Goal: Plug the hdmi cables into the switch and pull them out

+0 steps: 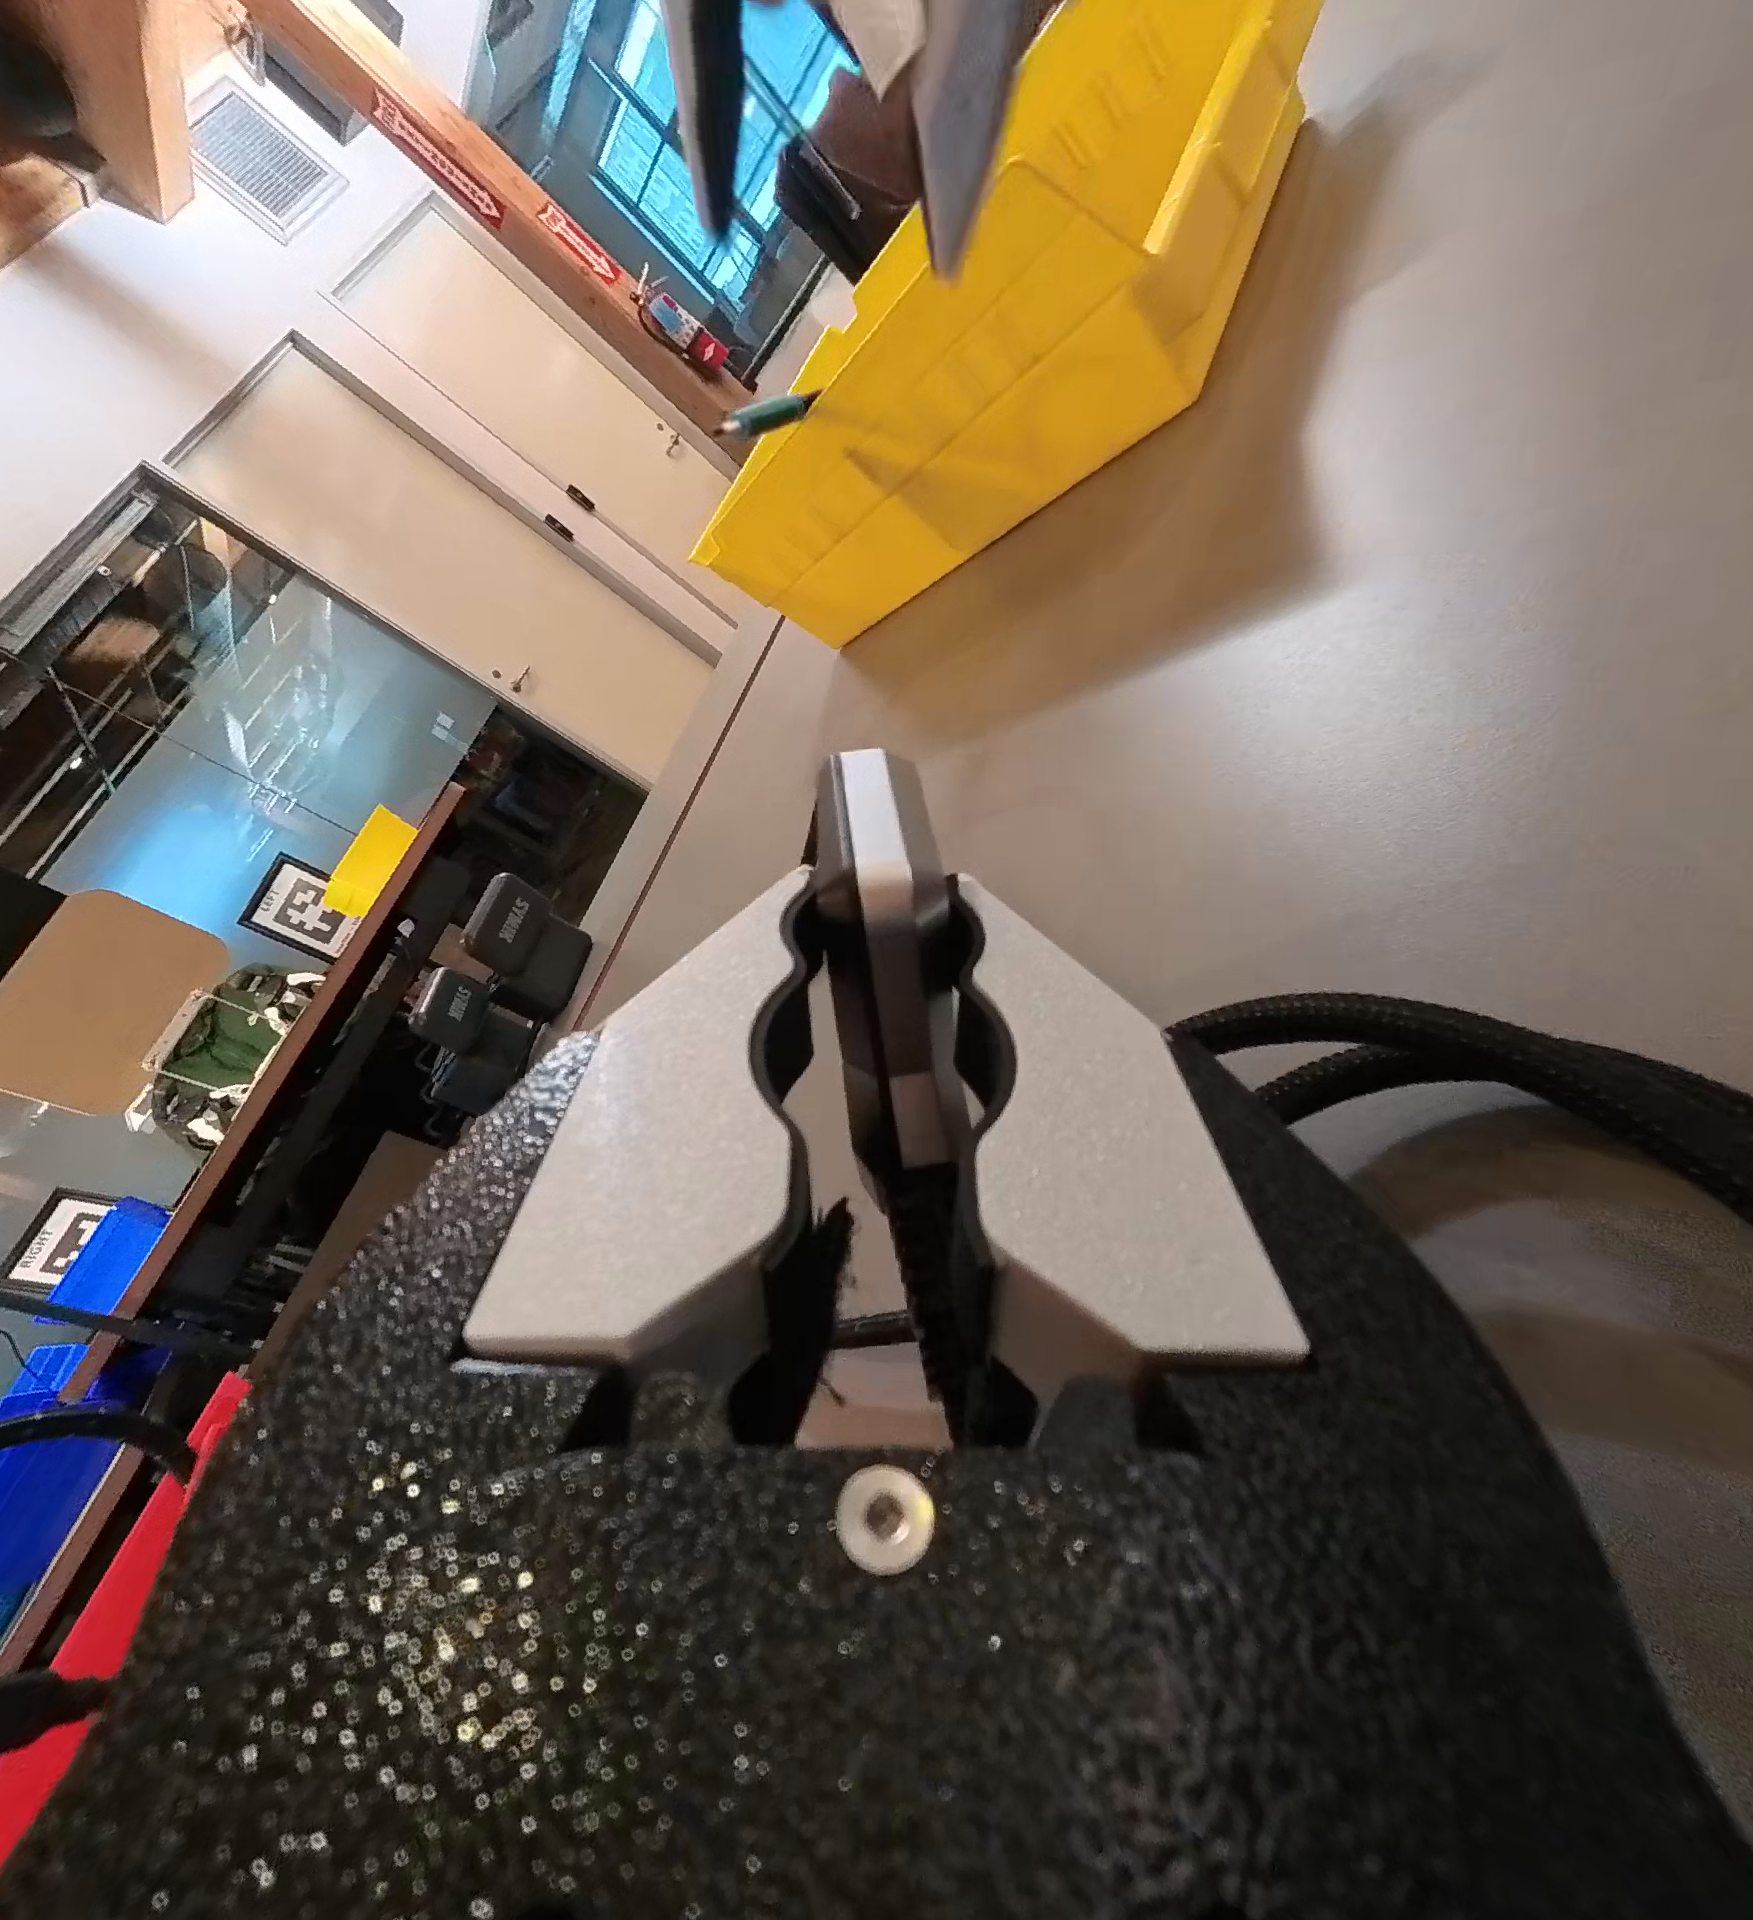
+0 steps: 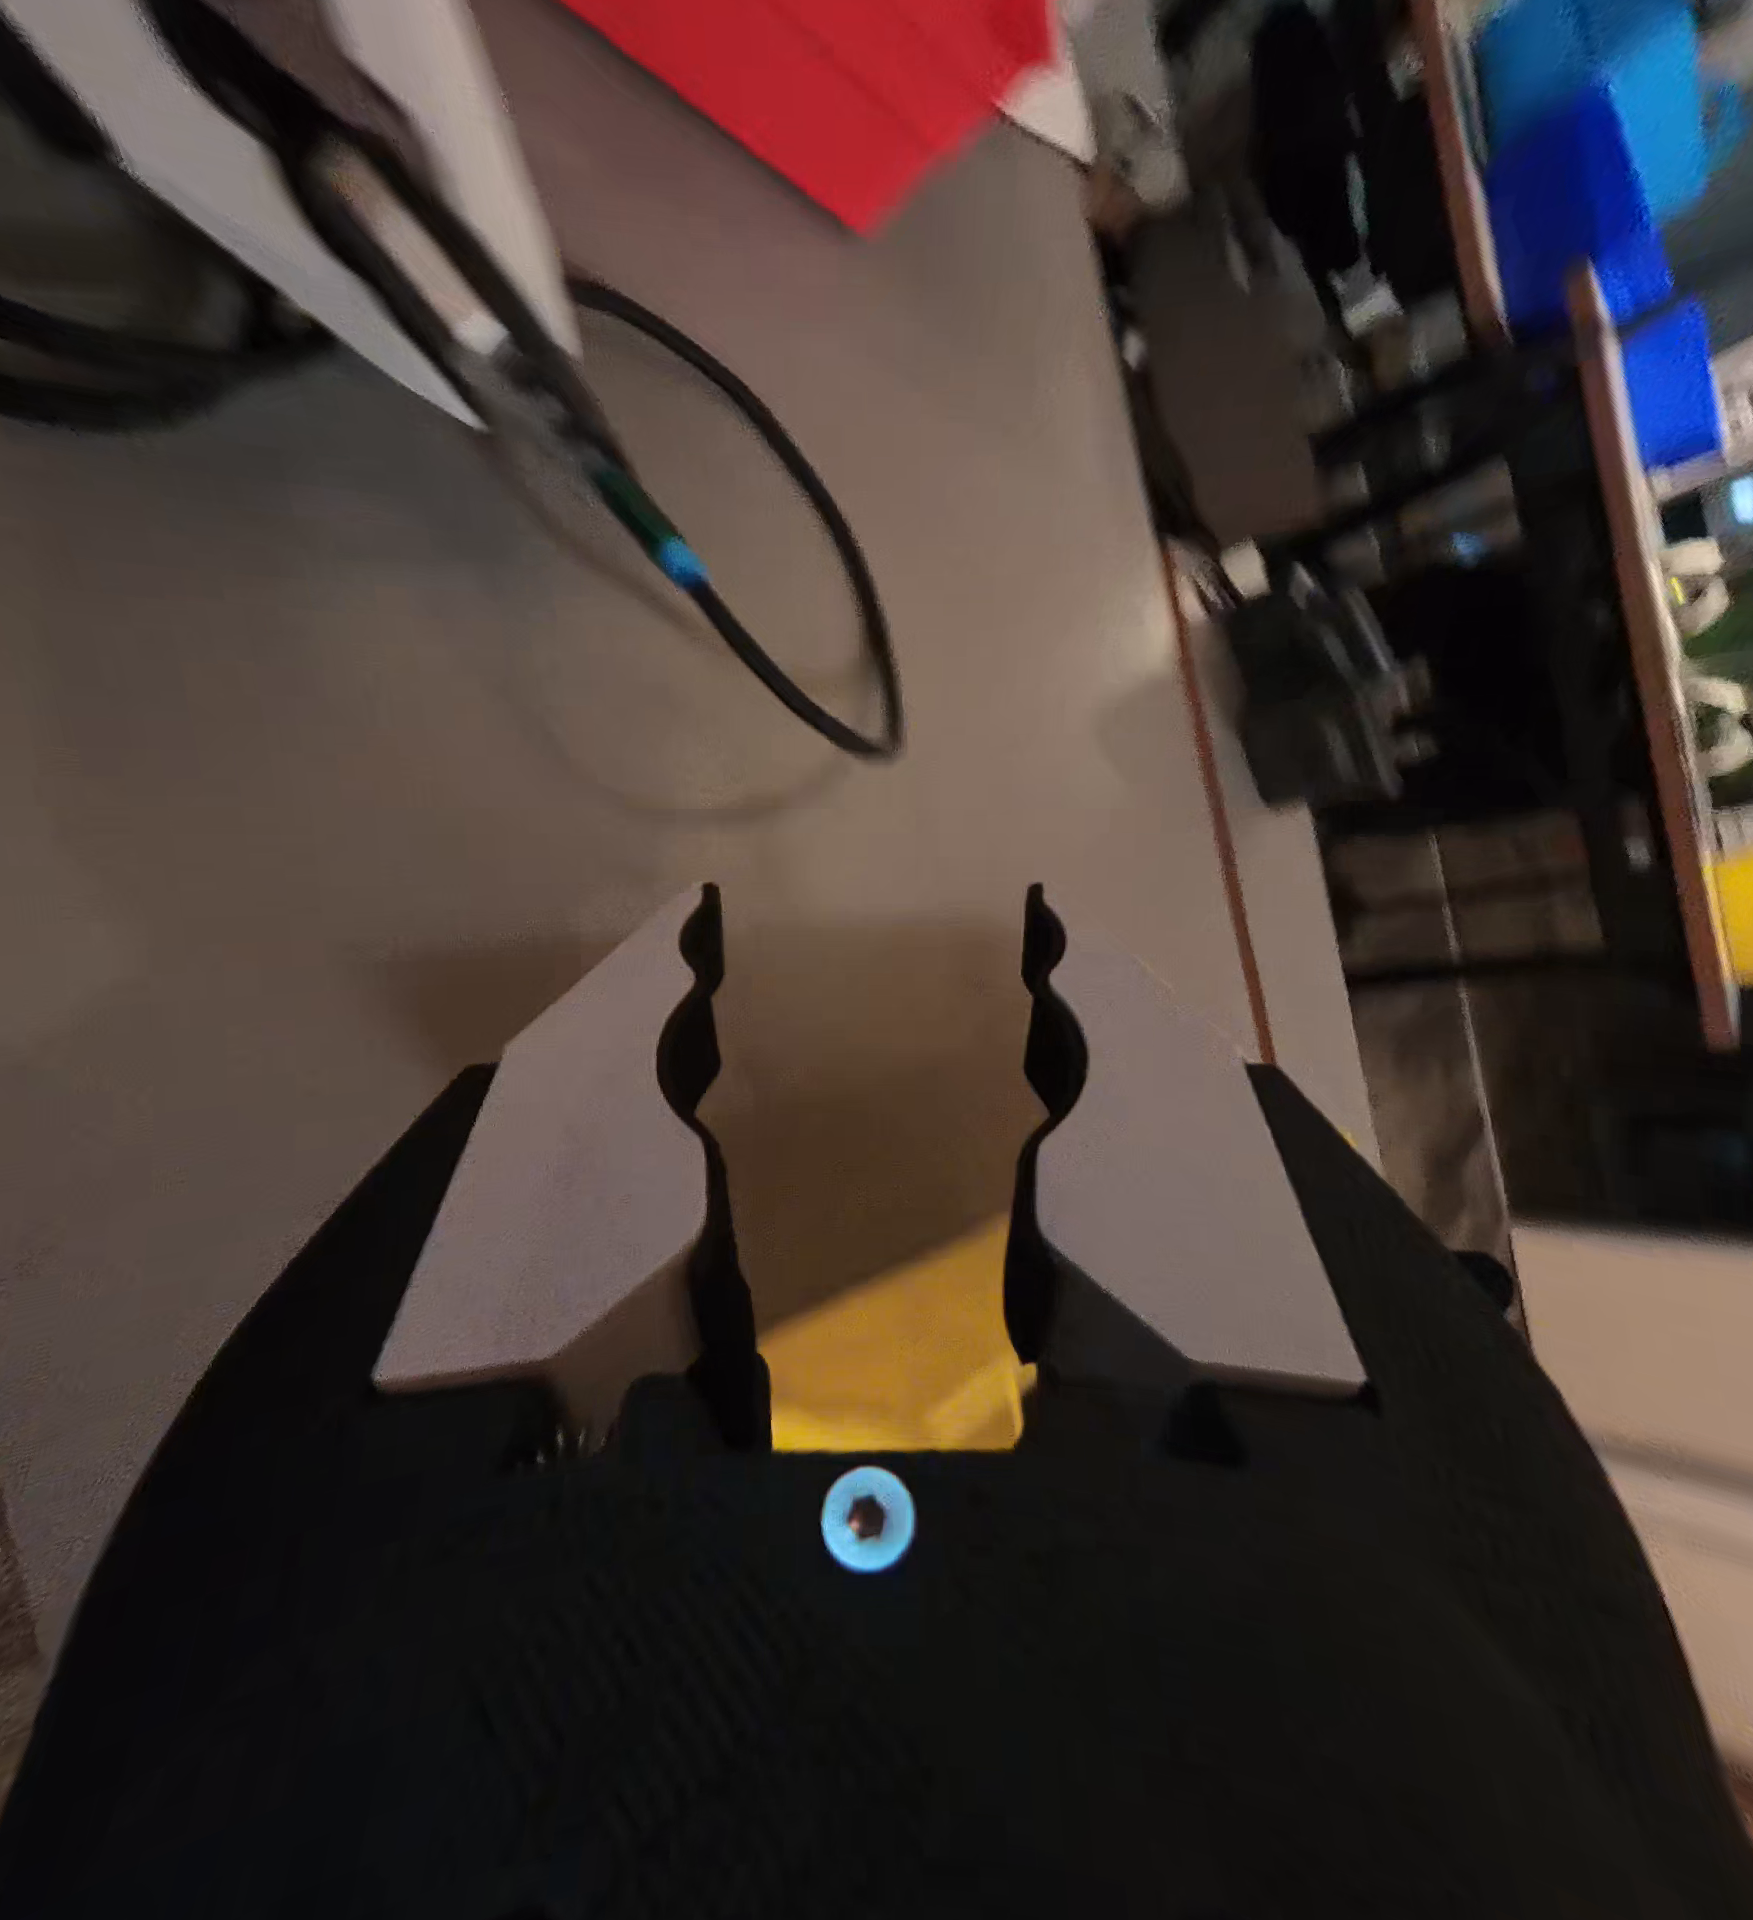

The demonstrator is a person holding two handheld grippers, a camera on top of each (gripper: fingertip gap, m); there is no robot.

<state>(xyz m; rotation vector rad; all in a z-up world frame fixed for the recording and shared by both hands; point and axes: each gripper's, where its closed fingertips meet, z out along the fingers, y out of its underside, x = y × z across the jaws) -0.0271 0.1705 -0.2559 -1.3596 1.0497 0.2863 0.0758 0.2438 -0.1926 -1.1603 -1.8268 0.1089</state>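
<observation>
My left gripper [image 1: 882, 894] is shut on a flat silver and black HDMI piece [image 1: 877, 831], seen edge-on; I cannot tell whether it is a plug or the switch. Black braided cables [image 1: 1474, 1055] curve away to its right over the table. My right gripper [image 2: 872, 914] is open and empty above the pale table [image 2: 228, 831]. It also shows at the top of the left wrist view [image 1: 836, 244]. In the blurred right wrist view the left gripper [image 2: 498, 395] is at the top left, with a thin black cable [image 2: 841, 582] looping from it.
A yellow bin [image 1: 1007, 416] stands on the table [image 1: 1423, 727] near its far edge, with a green pen-like thing [image 1: 773, 414] sticking out. The bin also shows under the right gripper [image 2: 893, 1361]. A red bin [image 2: 830, 94] is farther off. Shelves with blue bins [image 2: 1599, 208] lie beyond the table edge. The grippers' ends are close to 15 cm from one another.
</observation>
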